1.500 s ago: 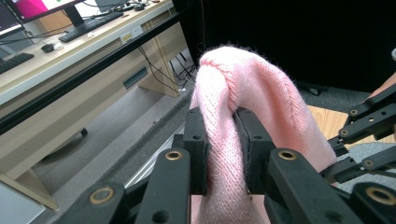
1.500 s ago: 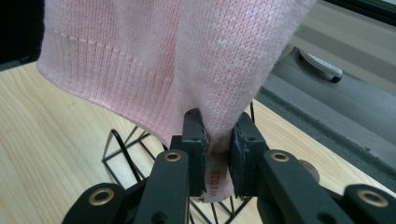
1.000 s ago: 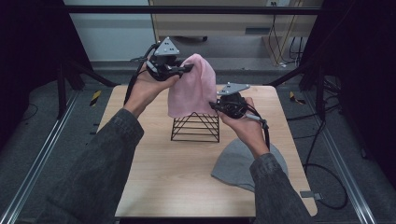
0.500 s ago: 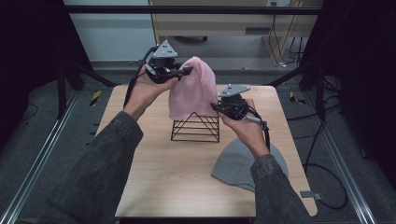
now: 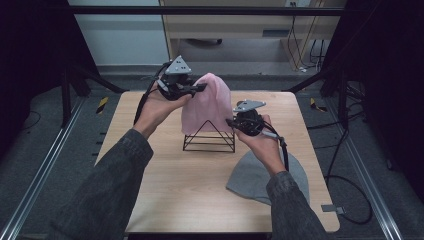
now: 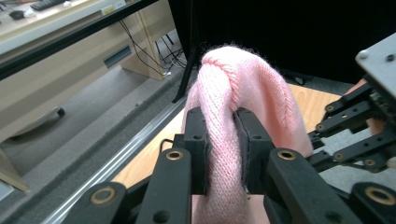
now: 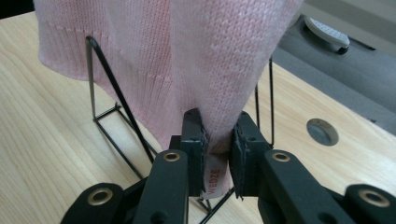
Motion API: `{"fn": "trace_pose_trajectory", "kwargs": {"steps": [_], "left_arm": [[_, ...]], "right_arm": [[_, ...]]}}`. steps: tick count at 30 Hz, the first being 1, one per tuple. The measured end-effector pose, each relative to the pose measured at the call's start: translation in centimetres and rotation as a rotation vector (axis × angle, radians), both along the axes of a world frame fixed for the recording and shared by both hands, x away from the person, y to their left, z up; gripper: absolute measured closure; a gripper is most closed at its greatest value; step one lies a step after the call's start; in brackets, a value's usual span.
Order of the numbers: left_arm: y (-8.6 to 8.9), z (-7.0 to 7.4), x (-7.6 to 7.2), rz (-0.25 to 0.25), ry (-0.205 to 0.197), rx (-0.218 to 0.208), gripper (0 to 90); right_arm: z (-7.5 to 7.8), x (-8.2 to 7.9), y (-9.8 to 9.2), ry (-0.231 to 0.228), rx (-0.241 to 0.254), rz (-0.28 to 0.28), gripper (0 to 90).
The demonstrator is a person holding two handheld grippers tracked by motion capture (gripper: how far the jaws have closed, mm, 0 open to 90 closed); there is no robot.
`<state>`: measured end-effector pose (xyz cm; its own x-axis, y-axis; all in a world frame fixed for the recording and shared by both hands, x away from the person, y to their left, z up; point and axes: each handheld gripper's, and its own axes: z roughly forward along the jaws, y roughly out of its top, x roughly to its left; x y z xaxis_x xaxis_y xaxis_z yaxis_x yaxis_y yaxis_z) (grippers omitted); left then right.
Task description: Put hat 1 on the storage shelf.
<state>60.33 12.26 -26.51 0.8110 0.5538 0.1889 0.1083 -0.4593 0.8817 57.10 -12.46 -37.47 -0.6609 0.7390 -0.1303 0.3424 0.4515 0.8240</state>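
Observation:
A pink knitted beanie (image 5: 207, 102) hangs over a black wire triangular rack (image 5: 209, 137) on the wooden table (image 5: 165, 185). My left gripper (image 5: 200, 88) is shut on the beanie's top left part; in the left gripper view its pads (image 6: 196, 149) pinch a fold of the pink knit (image 6: 233, 107). My right gripper (image 5: 231, 121) is shut on the beanie's lower right hem. The right gripper view shows the hem (image 7: 212, 112) and a white label between my right gripper (image 7: 215, 154) pads, with the rack's wires (image 7: 116, 100) behind. The beanie's lower edge drapes over the rack's apex.
A grey beanie (image 5: 265, 175) lies flat at the table's right front, under the person's right forearm. Black frame legs stand at the table's far corners. A pale cabinet (image 5: 240, 25) is behind the table, and cables (image 5: 350, 175) trail on the floor to the right.
Both grippers have sunk a little with the pink beanie, bringing it lower over the wire rack. Both grips are unchanged.

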Motion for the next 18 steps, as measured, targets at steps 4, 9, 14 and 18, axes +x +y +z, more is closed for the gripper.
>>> {"fn": "trace_pose_trajectory", "kwargs": {"steps": [4,9,14,18], "left_arm": [[-0.2,-0.1,-0.9,-0.013,-0.005,0.026,76.9],[-0.5,-0.5,-1.3,-0.018,0.0,0.033,77.2],[-0.3,-1.3,-1.7,-0.029,0.017,0.028,77.3],[-0.4,-1.7,-2.0,-0.03,0.018,0.031,77.3]], "right_arm": [[-0.7,-0.1,0.1,0.01,0.001,0.002,77.1],[-1.2,-0.2,0.2,0.027,0.001,0.0,74.3],[-1.6,-1.1,-0.3,0.033,-0.004,-0.021,60.2],[-2.2,-2.1,-1.2,0.032,-0.005,-0.061,51.2]]}}
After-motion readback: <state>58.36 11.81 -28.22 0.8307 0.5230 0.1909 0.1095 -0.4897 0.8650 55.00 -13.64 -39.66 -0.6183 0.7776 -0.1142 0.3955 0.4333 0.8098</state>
